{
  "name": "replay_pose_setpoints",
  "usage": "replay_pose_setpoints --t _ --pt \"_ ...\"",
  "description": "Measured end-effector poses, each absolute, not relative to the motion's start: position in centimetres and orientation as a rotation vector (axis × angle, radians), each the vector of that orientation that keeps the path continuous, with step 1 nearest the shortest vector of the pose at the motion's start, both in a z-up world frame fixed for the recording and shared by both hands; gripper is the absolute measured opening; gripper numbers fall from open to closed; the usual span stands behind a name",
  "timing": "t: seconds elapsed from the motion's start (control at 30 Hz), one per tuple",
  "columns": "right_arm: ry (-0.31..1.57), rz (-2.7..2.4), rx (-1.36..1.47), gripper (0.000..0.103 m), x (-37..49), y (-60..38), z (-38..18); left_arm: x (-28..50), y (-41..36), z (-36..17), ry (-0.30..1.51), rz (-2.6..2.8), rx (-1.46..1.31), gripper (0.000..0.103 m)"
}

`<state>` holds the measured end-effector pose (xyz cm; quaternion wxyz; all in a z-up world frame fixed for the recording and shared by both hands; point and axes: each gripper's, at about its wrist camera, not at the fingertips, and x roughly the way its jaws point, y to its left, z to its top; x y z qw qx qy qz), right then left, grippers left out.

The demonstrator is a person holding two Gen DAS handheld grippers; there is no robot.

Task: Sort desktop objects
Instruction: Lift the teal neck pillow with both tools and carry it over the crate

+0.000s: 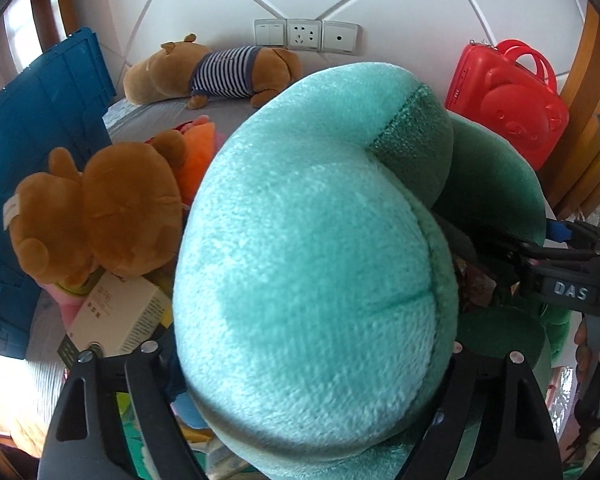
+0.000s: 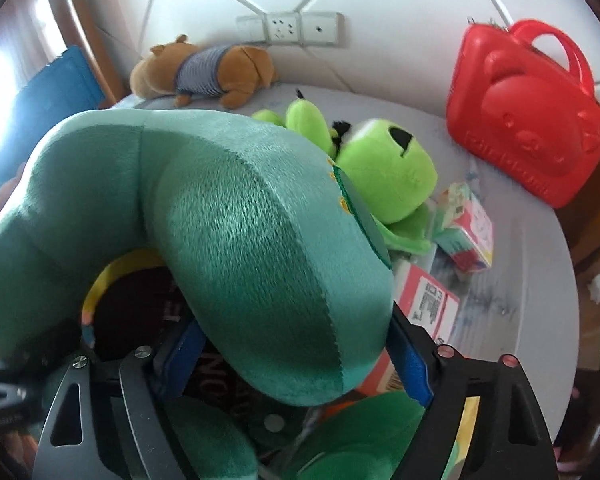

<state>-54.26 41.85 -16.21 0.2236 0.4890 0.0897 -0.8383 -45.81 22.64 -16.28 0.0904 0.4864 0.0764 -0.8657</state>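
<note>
Both grippers, left (image 1: 300,360) and right (image 2: 296,344), clamp the teal neck pillow (image 2: 220,220): soft, light, squashy; best pinched across each arm's thick end.

The neck pillow (image 1: 312,264) is pale mint plush with a darker green panel. The bear-embossed case (image 2: 528,120) is bright red. The lying plush dog (image 1: 216,70) is brown in a navy-and-white striped shirt. The frog toy (image 2: 384,172) is lime green with black markings. The crate (image 1: 40,128) is blue.
</note>
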Motion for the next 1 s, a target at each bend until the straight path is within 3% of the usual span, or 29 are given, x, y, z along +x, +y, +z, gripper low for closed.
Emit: replay_pose_setpoints --t 0.1,0.3,0.37,0.47,1.0 --pt "0.227 -2.316 1.337 0.102 -54.8 41.5 -16.8 -45.8 21.8 -17.0 0.264 -2.57 1.472 0.084" --pt "0.205 -2.297 1.335 0.103 -56.4 40.3 -18.3 -46.1 21.3 -17.5 0.259 -2.575 1.482 0.085" --pt "0.188 -2.318 1.337 0.094 -56.2 40.2 -18.1 -46.2 21.3 -17.2 0.251 -2.58 1.481 0.084" --pt "0.181 -2.349 1.313 0.09 -55.1 40.4 -16.6 -45.7 21.3 -15.8 0.226 -2.61 1.453 0.083" --pt "0.165 -2.572 1.135 0.09 -46.3 37.1 -5.9 -39.4 16.8 -7.6 0.136 -2.846 1.262 0.083"
